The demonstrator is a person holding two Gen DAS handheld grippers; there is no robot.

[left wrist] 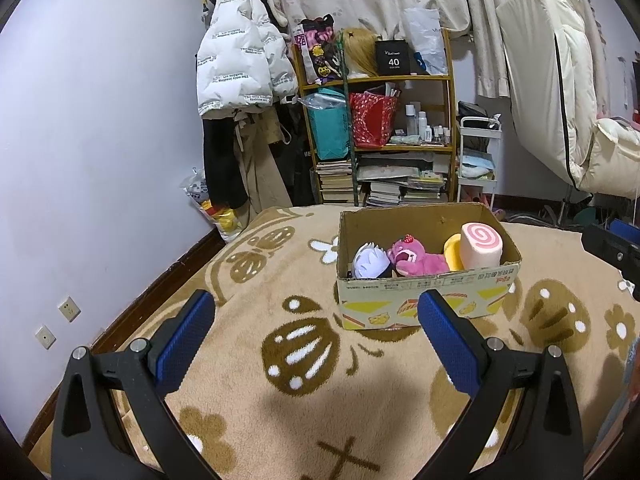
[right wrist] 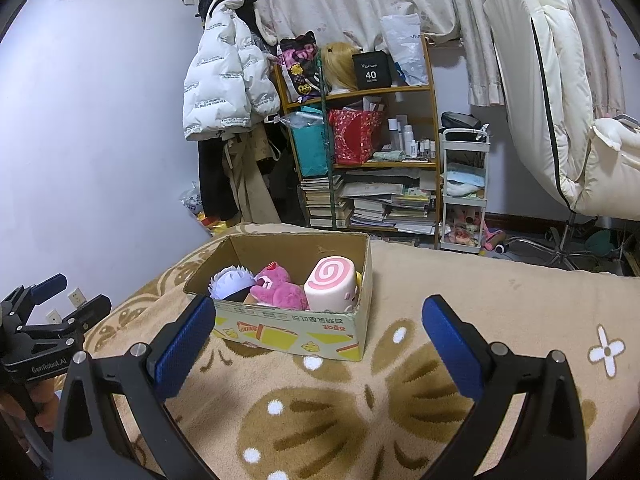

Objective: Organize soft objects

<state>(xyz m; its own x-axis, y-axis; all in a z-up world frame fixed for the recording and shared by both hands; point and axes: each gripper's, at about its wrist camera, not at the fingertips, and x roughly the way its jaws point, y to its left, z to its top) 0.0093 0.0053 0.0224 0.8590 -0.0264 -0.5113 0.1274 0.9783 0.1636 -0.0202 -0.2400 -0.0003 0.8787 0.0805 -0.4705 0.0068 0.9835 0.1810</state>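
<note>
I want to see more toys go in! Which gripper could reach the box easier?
Probably the right gripper: the cardboard box sits between its open fingers. The left gripper, also open and empty, has it off to one side.

Three plush toys (right wrist: 280, 290) fill the cardboard box (right wrist: 288, 330).

A tan fuzzy blanket (left wrist: 248, 360) with brown flower shapes covers the bed. Behind it stands a wooden shelf (right wrist: 434, 120) full of stuff. On top are a blond wig (left wrist: 360, 50) and a black box (right wrist: 371, 70) marked 40. A red bag (right wrist: 354, 136) sits beside a teal bag (left wrist: 330, 130). Stacks of books (right wrist: 372, 208) fill the bottom. A white puffy jacket (left wrist: 236, 56) hangs on the wall.
</note>
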